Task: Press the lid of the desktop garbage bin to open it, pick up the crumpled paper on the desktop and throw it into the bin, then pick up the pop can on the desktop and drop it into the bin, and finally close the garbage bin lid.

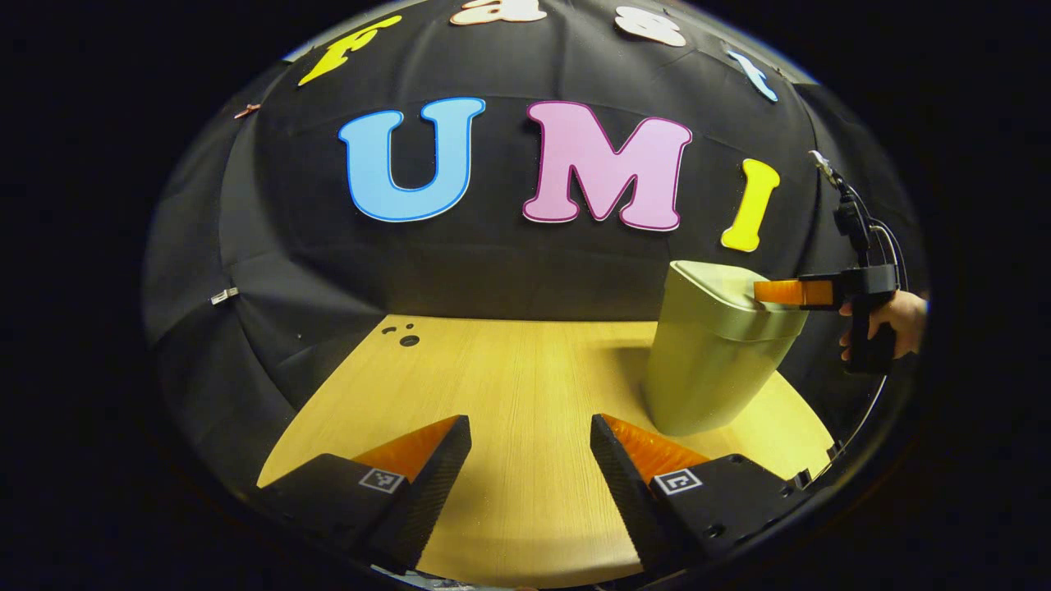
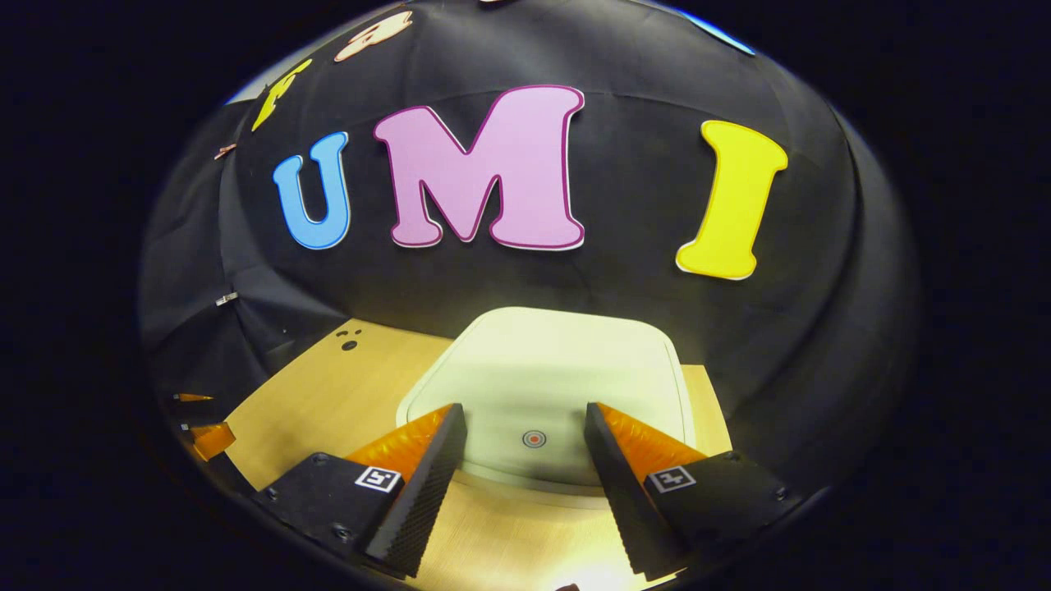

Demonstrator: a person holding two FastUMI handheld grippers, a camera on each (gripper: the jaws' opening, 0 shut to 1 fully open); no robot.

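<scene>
right gripper (image 2: pixel 525 427) over the closed bin lid (image 2: pixel 550 369)
jaws wide, lid's round mark (image 2: pixel 534 439) between them; left gripper (image 1: pixel 530 435) wide above the table (image 1: pixel 509 369).

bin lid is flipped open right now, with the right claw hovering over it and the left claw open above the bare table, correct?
Not quite: the bin lid is shut, lying flat on the bin, as the right gripper view shows. The rest holds: the right claw hangs open over it, and the left claw is open above the table.
</scene>
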